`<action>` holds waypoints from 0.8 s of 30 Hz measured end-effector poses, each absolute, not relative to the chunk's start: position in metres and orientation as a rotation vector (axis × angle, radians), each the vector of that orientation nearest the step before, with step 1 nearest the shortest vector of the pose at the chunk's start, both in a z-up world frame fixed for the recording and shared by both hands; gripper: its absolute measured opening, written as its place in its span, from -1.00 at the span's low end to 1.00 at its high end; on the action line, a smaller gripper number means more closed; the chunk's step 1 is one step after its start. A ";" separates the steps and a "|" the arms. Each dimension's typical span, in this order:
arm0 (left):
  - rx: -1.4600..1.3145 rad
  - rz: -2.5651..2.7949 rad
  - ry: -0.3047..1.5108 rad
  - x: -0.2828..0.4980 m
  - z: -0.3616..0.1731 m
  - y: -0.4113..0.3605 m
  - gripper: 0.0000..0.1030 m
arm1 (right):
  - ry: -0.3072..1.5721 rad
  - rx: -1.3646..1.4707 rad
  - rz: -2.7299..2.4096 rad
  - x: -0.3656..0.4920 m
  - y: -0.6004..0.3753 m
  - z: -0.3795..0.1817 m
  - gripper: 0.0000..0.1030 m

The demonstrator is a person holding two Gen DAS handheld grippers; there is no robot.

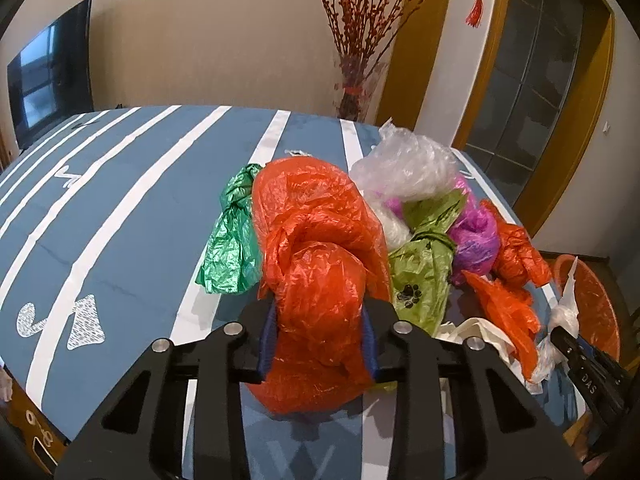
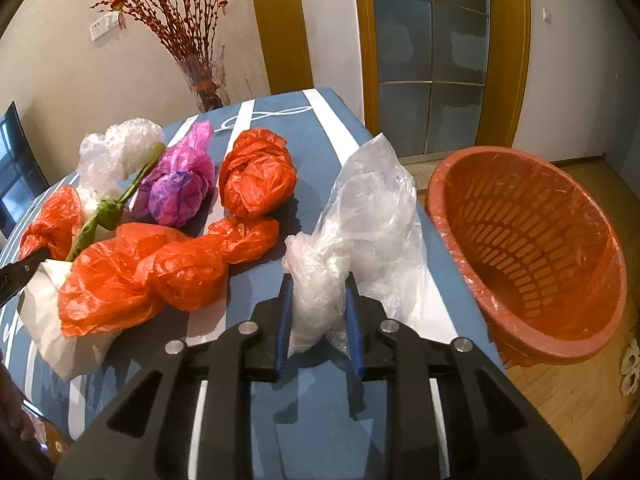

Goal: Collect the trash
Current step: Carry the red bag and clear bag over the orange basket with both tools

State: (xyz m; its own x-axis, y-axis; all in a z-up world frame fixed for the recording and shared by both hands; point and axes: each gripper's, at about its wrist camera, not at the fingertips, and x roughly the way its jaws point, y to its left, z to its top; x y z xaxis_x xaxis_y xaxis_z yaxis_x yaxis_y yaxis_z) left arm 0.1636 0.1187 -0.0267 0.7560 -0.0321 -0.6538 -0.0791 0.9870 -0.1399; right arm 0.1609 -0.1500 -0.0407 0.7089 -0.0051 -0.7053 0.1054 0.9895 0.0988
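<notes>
My left gripper (image 1: 318, 312) is shut on a big orange plastic bag (image 1: 316, 248) over the blue striped tablecloth (image 1: 120, 220). My right gripper (image 2: 318, 284) is shut on a knotted clear plastic bag (image 2: 352, 216), just left of the orange laundry-style basket (image 2: 532, 236). More crumpled bags lie on the table: orange ones (image 2: 256, 172) (image 2: 160, 268), a purple one (image 2: 180, 184), a clear one (image 2: 116, 148), a dark green one (image 1: 232, 236) and a light green paw-print one (image 1: 424, 272).
The basket stands off the table's right edge, lined with thin plastic. A vase of red branches (image 2: 200, 60) stands behind the table, a TV (image 1: 48, 80) at left, a glass door (image 2: 432, 52) behind. White paper (image 2: 52, 320) lies under the bags.
</notes>
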 end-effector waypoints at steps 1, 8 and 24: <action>-0.166 0.026 0.710 0.163 -0.025 0.119 -0.37 | 0.775 0.136 -0.061 0.159 -0.151 -0.038 -0.53; -0.185 0.012 0.669 0.156 -0.006 0.119 -0.37 | 0.730 0.137 -0.055 0.146 -0.158 -0.020 -0.53; -0.177 -0.144 0.564 0.136 0.043 0.063 -0.37 | 0.643 0.139 -0.089 0.115 -0.194 0.009 -0.53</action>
State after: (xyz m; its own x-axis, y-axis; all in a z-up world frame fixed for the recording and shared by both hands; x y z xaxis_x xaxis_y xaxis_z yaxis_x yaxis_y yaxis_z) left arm 0.1361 0.0626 0.0427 0.8356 -0.1835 -0.5178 0.0869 0.9749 -0.2052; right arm 0.1146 -0.1937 0.0093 0.7970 -0.0391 -0.6027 0.1253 0.9869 0.1018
